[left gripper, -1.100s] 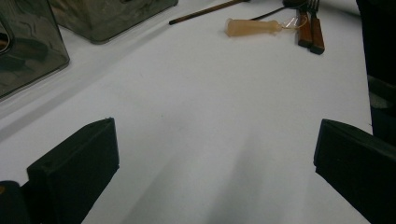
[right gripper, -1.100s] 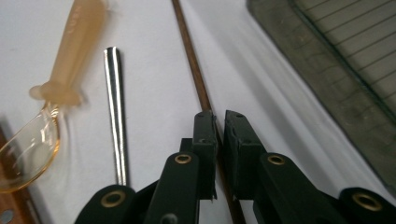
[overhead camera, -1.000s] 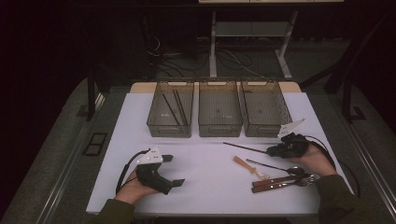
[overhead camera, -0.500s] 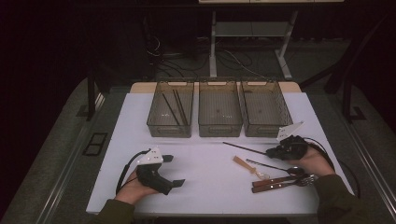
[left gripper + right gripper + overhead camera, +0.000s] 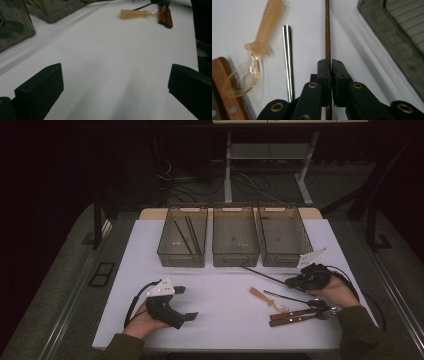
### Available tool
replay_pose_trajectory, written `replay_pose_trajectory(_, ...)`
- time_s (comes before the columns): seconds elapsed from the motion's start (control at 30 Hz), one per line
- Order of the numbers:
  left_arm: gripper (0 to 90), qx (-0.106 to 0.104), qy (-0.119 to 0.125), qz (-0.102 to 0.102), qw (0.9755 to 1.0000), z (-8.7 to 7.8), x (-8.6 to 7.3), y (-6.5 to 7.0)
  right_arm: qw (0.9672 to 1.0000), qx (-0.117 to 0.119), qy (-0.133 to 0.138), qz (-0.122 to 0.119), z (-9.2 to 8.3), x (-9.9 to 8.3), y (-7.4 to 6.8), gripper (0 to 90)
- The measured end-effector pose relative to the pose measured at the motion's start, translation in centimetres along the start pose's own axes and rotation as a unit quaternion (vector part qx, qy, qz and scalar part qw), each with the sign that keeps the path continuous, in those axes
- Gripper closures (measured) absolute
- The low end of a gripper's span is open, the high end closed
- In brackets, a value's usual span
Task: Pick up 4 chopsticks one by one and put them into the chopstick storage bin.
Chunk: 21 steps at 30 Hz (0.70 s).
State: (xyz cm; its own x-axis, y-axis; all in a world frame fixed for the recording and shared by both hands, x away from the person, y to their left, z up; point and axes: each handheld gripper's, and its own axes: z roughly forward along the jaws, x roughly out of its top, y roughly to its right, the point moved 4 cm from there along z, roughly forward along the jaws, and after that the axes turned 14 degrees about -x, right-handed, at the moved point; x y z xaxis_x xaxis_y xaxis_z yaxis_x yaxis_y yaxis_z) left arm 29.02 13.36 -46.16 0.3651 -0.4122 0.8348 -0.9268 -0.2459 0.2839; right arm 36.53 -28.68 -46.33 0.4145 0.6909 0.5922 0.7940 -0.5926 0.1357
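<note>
Chopstick (image 5: 327, 30), dark brown, lies on the white table (image 5: 225, 290) and runs straight between the jaws of the right gripper (image 5: 330, 65), which are pinched narrow onto it; the stick passes on beyond the jaw tips and also back under the gripper body. In the high view the same chopstick (image 5: 265, 276) extends leftward from the right gripper (image 5: 295, 281) toward the front of the middle bin (image 5: 235, 257). Left gripper (image 5: 187, 302) rests on the table near the person's left hand (image 5: 142, 322), jaws spread wide with nothing between them, well apart from the chopstick.

Right gripper view gives the pinch itself, plus a steel handle (image 5: 288, 60) and an amber plastic spoon (image 5: 249, 67) just beside the stick. High view adds the three bins and two more chopsticks (image 5: 187, 236) in the left bin (image 5: 182, 257). Left gripper view shows bare table between its open jaws, with the amber spoon (image 5: 136, 13) far off.
</note>
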Motion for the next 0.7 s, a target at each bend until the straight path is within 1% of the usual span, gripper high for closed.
replay_pose_trajectory(0.03, 0.0, 0.000, 0.001, 0.000, 1.0000, 0.0, 0.0, 0.0, 1.0000, 0.001, 0.005, -0.001, -0.2, 0.1, 0.1, 85.9)
replay_pose_trajectory(0.07, 0.0, 0.000, 0.001, -0.001, 1.0000, 0.0, 0.0, 0.0, 0.9999, 0.007, 0.010, 0.004, -0.5, 0.2, 0.0, 85.9)
replay_pose_trajectory(0.1, 0.0, 0.001, 0.000, -0.001, 1.0000, 0.0, 0.0, 0.0, 0.9999, 0.009, 0.014, 0.004, -0.7, 0.2, -0.1, 85.9)
replay_pose_trajectory(0.2, 0.0, 0.001, 0.001, -0.001, 1.0000, 0.0, 0.0, 0.0, 0.9997, 0.012, 0.019, 0.006, -1.2, 0.3, -0.1, 85.9)
replay_pose_trajectory(0.27, 0.0, 0.001, 0.001, 0.000, 1.0000, 0.0, 0.0, 0.0, 0.9994, 0.017, 0.029, 0.007, -1.5, 0.5, -0.2, 85.9)
replay_pose_trajectory(0.37, 0.0, 0.001, 0.002, -0.001, 1.0000, 0.0, 0.0, 0.0, 0.9985, 0.025, 0.047, 0.009, -2.1, 0.9, -0.4, 85.9)
replay_pose_trajectory(0.47, 0.0, 0.001, 0.001, -0.001, 1.0000, 0.0, 0.0, 0.0, 0.9978, 0.029, 0.059, 0.011, -2.5, 1.2, -0.5, 85.8)
replay_pose_trajectory(0.57, 0.0, 0.001, 0.002, -0.001, 1.0000, 0.0, 0.0, 0.0, 0.9964, 0.034, 0.075, 0.020, -2.8, 1.6, -0.6, 85.8)
replay_pose_trajectory(0.7, 0.0, 0.002, 0.002, -0.002, 1.0000, 0.0, 0.0, 0.0, 0.9952, 0.038, 0.086, 0.028, -3.0, 2.1, -0.8, 85.8)
